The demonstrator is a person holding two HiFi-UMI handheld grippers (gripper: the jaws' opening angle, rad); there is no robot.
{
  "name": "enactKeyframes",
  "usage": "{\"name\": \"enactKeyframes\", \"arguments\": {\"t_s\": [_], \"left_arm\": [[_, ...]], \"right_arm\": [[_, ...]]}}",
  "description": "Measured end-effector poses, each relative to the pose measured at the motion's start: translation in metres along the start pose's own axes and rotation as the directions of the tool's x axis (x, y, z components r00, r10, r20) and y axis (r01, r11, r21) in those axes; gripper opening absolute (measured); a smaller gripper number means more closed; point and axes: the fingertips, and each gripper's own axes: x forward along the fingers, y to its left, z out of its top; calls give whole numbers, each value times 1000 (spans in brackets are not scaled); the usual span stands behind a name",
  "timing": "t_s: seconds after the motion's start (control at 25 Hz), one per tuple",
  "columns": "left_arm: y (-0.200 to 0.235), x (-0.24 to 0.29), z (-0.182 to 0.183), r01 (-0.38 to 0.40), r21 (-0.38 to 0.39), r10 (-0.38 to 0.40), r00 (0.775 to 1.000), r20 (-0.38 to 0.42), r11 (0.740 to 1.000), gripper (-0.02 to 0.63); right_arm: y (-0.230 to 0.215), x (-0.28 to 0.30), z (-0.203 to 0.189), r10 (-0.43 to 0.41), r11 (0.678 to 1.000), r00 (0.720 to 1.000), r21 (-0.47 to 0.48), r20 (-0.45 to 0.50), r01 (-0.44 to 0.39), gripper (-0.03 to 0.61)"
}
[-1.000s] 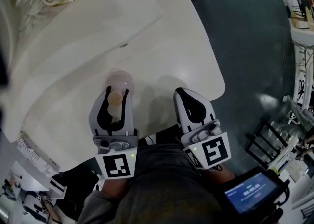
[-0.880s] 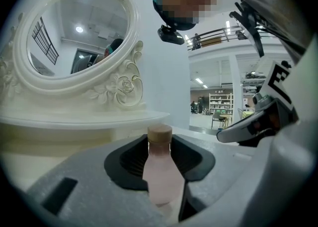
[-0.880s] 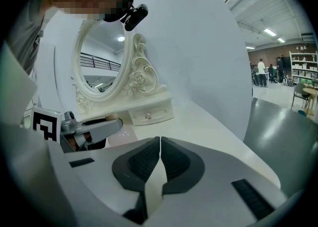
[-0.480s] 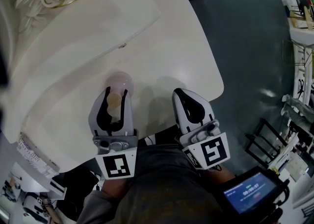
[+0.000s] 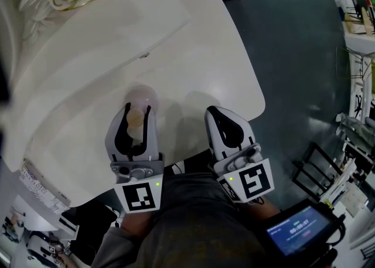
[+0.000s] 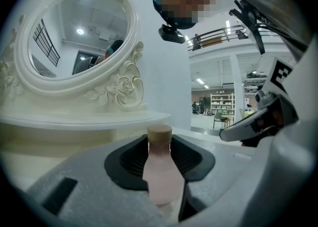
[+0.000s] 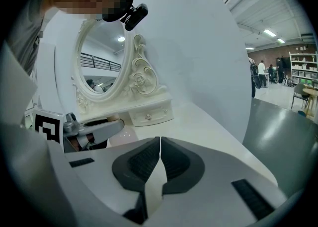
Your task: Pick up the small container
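The small container [image 6: 160, 171] is a pale pink bottle with a tan cap, standing upright between the dark pads of my left gripper [image 6: 160, 144], which is shut on it. In the head view the cap [image 5: 136, 118] shows between the left gripper's [image 5: 137, 109] jaws, over the white table [image 5: 193, 56]. The jaws hide the bottle's foot, so I cannot tell whether it touches the table. My right gripper [image 5: 212, 111] rests to the right of the left one, near the table's front edge. Its jaws [image 7: 160, 140] are shut with nothing between them.
An ornate white oval mirror [image 6: 79, 37] with carved roses stands at the back of the table, and a small drawer [image 7: 148, 116] sits below it. The table's curved edge drops to a dark floor [image 5: 304, 56] on the right. A small lit screen [image 5: 302, 229] is at the lower right.
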Motion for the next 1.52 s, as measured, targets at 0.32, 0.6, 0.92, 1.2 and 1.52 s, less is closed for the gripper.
{"name": "enactKeyframes", "arguments": {"t_s": [0.32,0.6,0.92,1.2,1.52], "left_arm": [[1,-1,-2,-7,-4,7,1000,-4,1000,146],[-3,-9,8,4,-18,-4,1000,-6,1000,146],[-3,-21,50,14,6,-14,999,38,1000,146],[4,-43,102,3,59,-10,993,121,998,146],[6,-66,152,11,76,-24,984,174,997,147]], "right_arm": [[0,0,4,0,1000,1000,-5,14,0,15],[2,-3,9,-5,1000,1000,-14,28,6,15],[6,-17,39,-20,999,995,-37,99,24,15],[21,-29,73,-22,997,984,-70,175,35,15],[36,-41,110,-22,993,964,-108,267,53,15]]}}
